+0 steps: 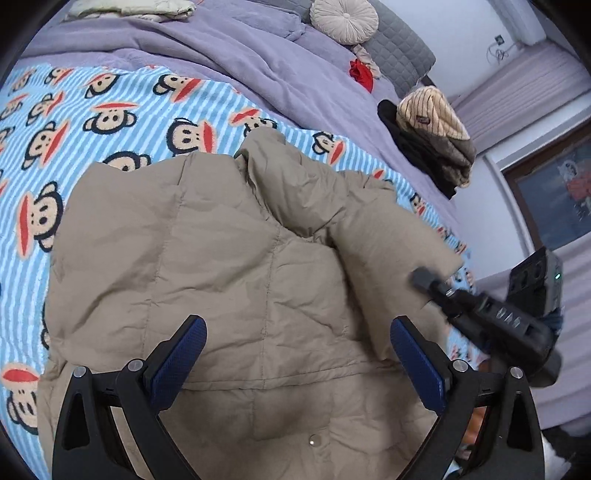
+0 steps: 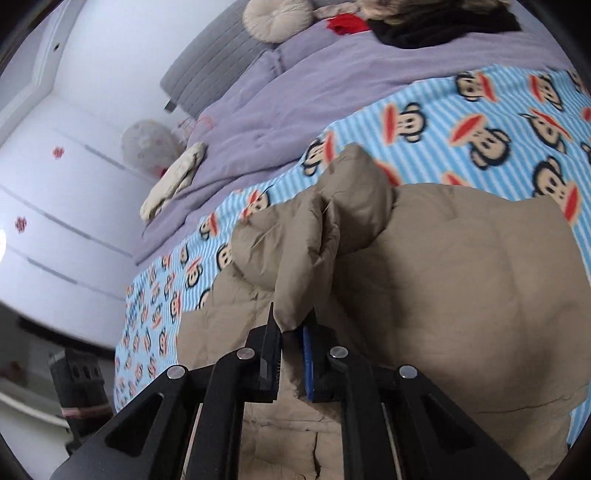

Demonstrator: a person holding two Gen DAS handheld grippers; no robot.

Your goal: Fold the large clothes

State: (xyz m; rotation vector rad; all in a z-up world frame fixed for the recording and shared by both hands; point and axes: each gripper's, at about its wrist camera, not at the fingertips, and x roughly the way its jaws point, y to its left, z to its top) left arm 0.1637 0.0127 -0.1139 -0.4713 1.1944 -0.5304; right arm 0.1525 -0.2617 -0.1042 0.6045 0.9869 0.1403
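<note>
A tan quilted puffer jacket (image 1: 221, 258) lies spread on a blue-striped monkey-print blanket (image 1: 74, 129) on the bed. My left gripper (image 1: 297, 332) hovers over the jacket's lower part, jaws wide apart with nothing between the blue pads. In the left wrist view my right gripper (image 1: 424, 278) shows at the right, pinching the end of the jacket's sleeve. In the right wrist view my right gripper (image 2: 293, 325) is shut on that sleeve (image 2: 299, 269), whose cuff end is bunched between the pads; the jacket's body (image 2: 461, 295) lies to the right.
A lilac quilt (image 1: 240, 62) covers the far half of the bed. On it sit a round cushion (image 1: 343, 18), a red item (image 1: 362, 74), and a stack of folded clothes (image 1: 432, 140) near the bed's edge. White wardrobe doors (image 2: 55, 184) stand beyond the bed.
</note>
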